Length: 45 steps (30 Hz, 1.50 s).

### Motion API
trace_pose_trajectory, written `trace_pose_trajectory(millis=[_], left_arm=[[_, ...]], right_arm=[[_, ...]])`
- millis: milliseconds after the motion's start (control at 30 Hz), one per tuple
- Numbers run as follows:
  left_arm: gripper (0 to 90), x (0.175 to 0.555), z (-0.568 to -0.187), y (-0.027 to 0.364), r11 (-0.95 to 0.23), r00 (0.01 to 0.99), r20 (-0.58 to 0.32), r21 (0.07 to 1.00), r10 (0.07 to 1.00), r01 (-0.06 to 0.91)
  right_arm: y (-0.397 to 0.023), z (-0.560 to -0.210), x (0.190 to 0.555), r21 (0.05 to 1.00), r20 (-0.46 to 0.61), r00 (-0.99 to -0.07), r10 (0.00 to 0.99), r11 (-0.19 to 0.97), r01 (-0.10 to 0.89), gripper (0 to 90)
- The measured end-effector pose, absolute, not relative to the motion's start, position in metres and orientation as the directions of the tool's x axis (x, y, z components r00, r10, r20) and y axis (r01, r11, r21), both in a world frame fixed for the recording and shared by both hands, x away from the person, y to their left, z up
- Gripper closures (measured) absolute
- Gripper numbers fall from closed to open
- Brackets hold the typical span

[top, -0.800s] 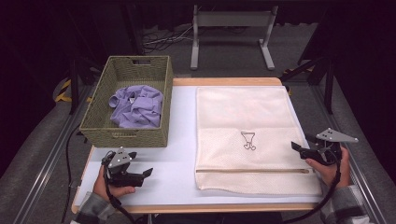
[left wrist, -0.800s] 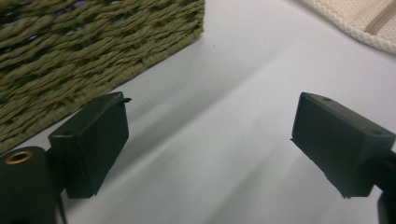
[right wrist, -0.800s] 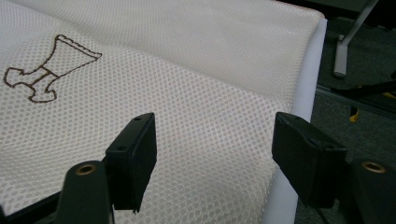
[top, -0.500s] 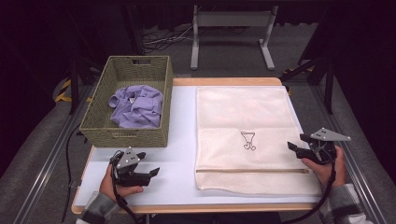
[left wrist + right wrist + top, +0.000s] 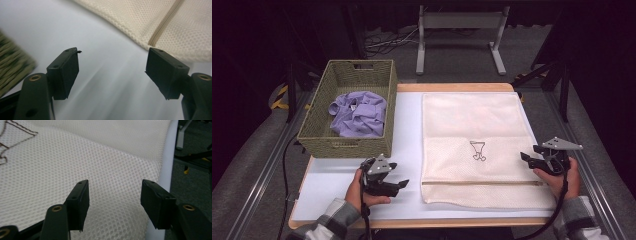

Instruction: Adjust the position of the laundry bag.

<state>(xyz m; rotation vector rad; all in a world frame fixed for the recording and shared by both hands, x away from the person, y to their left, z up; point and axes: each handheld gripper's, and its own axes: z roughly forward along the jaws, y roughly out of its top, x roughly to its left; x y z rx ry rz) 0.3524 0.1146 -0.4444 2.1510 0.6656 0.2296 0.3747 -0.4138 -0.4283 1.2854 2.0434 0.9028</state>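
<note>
Both grippers were open w/ nothing between the jaws. The left gripper [image 5: 401, 185] hovered low over the white bench [image 5: 337, 180], just beside the left end of the zipper [image 5: 482, 183] on the cream mesh laundry bag [image 5: 472, 125]; in the left gripper view the zipper end [image 5: 163, 23] lay just ahead of the jaws, the bag [image 5: 140, 15] flat and apart from them. The right gripper [image 5: 526, 159] sat at the bag's right edge, its view looking straight down on the mesh [image 5: 75, 170] near the bench edge. The bag lay flat, zipper apparently closed, near the front of the bench. The purple garment [image 5: 358, 112] was bunched in the wicker basket [image 5: 317, 135] at the back left, untouched. Judged step: approaching to open the bag. Risks: the mesh is thin and slack, so a pinch could catch both layers & keep the mouth shut; the left gripper could miss the small zipper end and only drag the bag sideways; w/o the right gripper pinning the far edge, the bag would likely slide or bunch up.
</note>
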Motion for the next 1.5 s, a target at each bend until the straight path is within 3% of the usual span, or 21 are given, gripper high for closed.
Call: trace_pose_trajectory(millis=[367,400,467,533,667,733,833,1000,1067,1167,1267,1300,1367,1500], left_arm=[[37.7,0.366,-0.45,0.066,-0.561,0.883,-0.065,0.75,0.465,0.351],[47.8,0.367,-0.451,0.063,-0.567,0.886,-0.062,0.747,0.459,0.346],[52.5,0.37,-0.451,0.058,-0.586,0.888,-0.044,0.736,0.458,0.339],[62.7,0.373,-0.451,0.055,-0.591,0.887,-0.04,0.731,0.46,0.34],[75.1,0.378,-0.451,0.054,-0.6,0.892,-0.05,0.722,0.449,0.343],[74.4,0.379,-0.451,0.054,-0.593,0.888,-0.056,0.725,0.456,0.35],[69.6,0.377,-0.45,0.054,-0.582,0.879,-0.044,0.734,0.475,0.351],[44.4,0.381,-0.453,0.05,-0.571,0.855,-0.05,0.724,0.516,0.387],[42.3,0.383,-0.453,0.047,-0.566,0.852,-0.057,0.724,0.52,0.394],[43.0,0.384,-0.452,0.044,-0.575,0.851,-0.037,0.722,0.523,0.385],[58.2,0.385,-0.452,0.045,-0.571,0.85,-0.032,0.728,0.526,0.381],[67.8,0.385,-0.452,0.045,-0.569,0.852,-0.039,0.729,0.522,0.382],[75.6,0.385,-0.452,0.045,-0.575,0.856,-0.029,0.729,0.516,0.371],[85.1,0.385,-0.451,0.043,-0.58,0.857,-0.016,0.73,0.515,0.362]], right_arm=[[-0.421,-0.437,0.38,0.749,-0.059,-0.365,0.929,0.283,0.599,41.4],[-0.421,-0.437,0.38,0.745,-0.055,-0.365,0.93,0.281,0.605,47.1],[-0.421,-0.437,0.381,0.745,-0.06,-0.358,0.932,0.28,0.605,52.1],[-0.422,-0.437,0.381,0.745,-0.035,-0.378,0.925,0.276,0.607,65.2],[-0.422,-0.436,0.382,0.742,-0.033,-0.39,0.92,0.284,0.608,68.2],[-0.421,-0.436,0.382,0.741,-0.044,-0.393,0.919,0.293,0.604,64.0],[-0.421,-0.434,0.383,0.752,-0.078,-0.359,0.93,0.291,0.592,46.6],[-0.427,-0.432,0.383,0.77,-0.088,-0.29,0.953,0.25,0.587,43.4],[-0.429,-0.434,0.386,0.751,-0.09,-0.283,0.955,0.252,0.61,42.7],[-0.432,-0.438,0.388,0.751,-0.041,-0.296,0.954,0.225,0.62,49.8],[-0.432,-0.438,0.388,0.754,-0.023,-0.324,0.946,0.23,0.615,62.4],[-0.431,-0.438,0.388,0.754,-0.023,-0.331,0.943,0.234,0.613,67.4],[-0.429,-0.437,0.388,0.754,-0.034,-0.355,0.934,0.257,0.604,78.8],[-0.423,-0.436,0.388,0.745,-0.075,-0.371,0.926,0.3,0.596,84.7]])
